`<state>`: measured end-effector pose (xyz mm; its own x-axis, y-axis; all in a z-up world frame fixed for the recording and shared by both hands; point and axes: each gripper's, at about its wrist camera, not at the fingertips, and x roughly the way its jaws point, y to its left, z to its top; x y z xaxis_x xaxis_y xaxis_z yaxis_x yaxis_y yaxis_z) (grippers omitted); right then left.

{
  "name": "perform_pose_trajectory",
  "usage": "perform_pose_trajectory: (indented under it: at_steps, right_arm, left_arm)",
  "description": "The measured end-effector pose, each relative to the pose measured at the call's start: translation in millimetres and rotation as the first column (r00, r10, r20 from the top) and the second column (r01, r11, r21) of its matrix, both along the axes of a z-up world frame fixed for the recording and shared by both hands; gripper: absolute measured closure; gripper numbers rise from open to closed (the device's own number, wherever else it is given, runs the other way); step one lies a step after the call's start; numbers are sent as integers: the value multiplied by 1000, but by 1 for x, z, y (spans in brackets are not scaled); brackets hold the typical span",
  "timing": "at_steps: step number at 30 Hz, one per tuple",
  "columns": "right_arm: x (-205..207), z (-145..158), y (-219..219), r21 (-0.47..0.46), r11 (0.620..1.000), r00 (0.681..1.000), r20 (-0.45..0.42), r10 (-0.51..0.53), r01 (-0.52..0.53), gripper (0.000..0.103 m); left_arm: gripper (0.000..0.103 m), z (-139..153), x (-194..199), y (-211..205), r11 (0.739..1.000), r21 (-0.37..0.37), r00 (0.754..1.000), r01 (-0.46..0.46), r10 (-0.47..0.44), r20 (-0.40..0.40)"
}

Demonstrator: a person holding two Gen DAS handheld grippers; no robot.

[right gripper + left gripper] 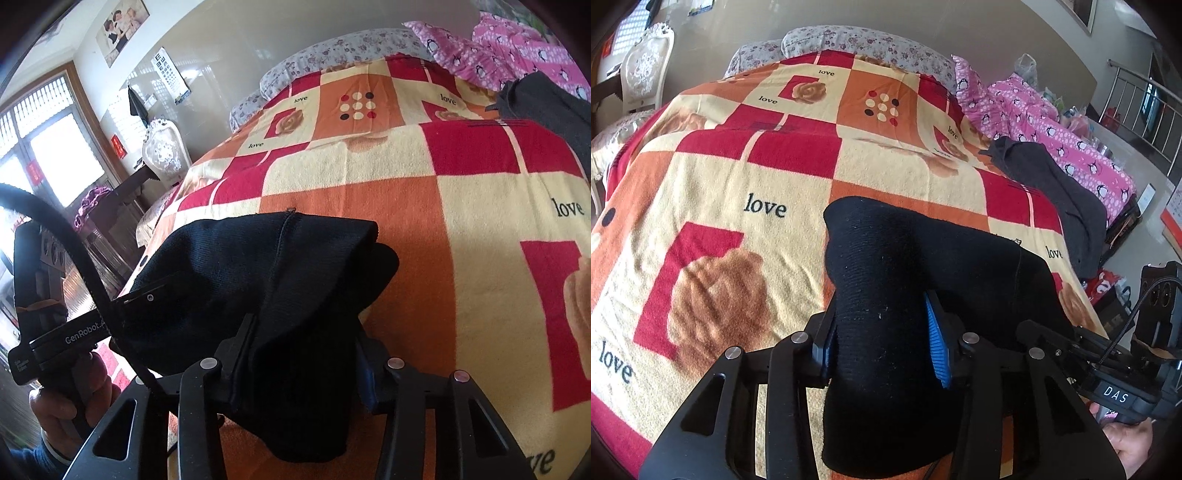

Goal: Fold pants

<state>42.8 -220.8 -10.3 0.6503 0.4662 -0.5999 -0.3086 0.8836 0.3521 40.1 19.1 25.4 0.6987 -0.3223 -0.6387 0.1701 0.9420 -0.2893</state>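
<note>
The black knit pants (886, 280) lie bunched on the patterned "love" blanket (738, 177) near the bed's front edge. My left gripper (882, 343) is shut on a thick fold of the pants, blue pads (936, 343) pressing both sides. In the right wrist view the pants (258, 266) drape over and between my right gripper's fingers; my right gripper (299, 365) is shut on the black fabric. The right gripper shows at the right edge of the left wrist view (1115, 391), close beside the left one.
A dark grey garment (1052, 184) lies at the blanket's right edge, also in the right wrist view (546, 107). Pink penguin bedding (1052, 125) sits beyond it. Floral pillows (857, 40) are at the head. A white chair (162, 151) stands left of the bed.
</note>
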Motion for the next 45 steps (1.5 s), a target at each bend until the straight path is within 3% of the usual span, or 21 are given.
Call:
perform_pose_trajectory:
  at_steps: [9,15,19,23,25,27,28,33,38,45]
  right_arm:
    - [14,30,-5,-15,1000,998,67,-21,22,58]
    - [56,48,-15,-19,998,995,89,-55,57,58]
    - [98,39,-19,-30,997,997,47,-67,68,58]
    - [136,8,-19,-63,994,996,-17,-90,89,58]
    - [156,-20,-17,-104,991,988,-113,-101,89,53]
    - [155,-27,-25,-69,988,985,-97,-142,136,35]
    - [153,-27,-28,-70,987,983,-101,-151,144,32]
    - [132,-11,-31,-112,981,984,-63,-164,156,32]
    - [92,13,-26,-103,983,988,28,-150,152,32]
    - [49,28,-7,-124,983,988,99,-120,132,32]
  left_arm:
    - [63,32,19,-12,1000,22,997,17,-18,70]
    - [63,46,65,-26,999,47,994,23,-28,101]
    - [63,30,102,-33,997,71,998,18,-22,53]
    - [63,-7,136,-40,994,110,999,23,-17,-50]
    - [60,-28,147,-39,991,131,993,10,5,-116]
    - [46,-31,143,-36,991,133,996,-12,23,-85]
    - [46,-30,140,-35,990,142,997,-9,20,-75]
    - [44,-22,130,-34,982,187,997,-26,40,-71]
    - [44,-10,102,-35,966,246,996,-83,84,3]
    - [44,0,55,-35,959,264,994,-102,87,68]
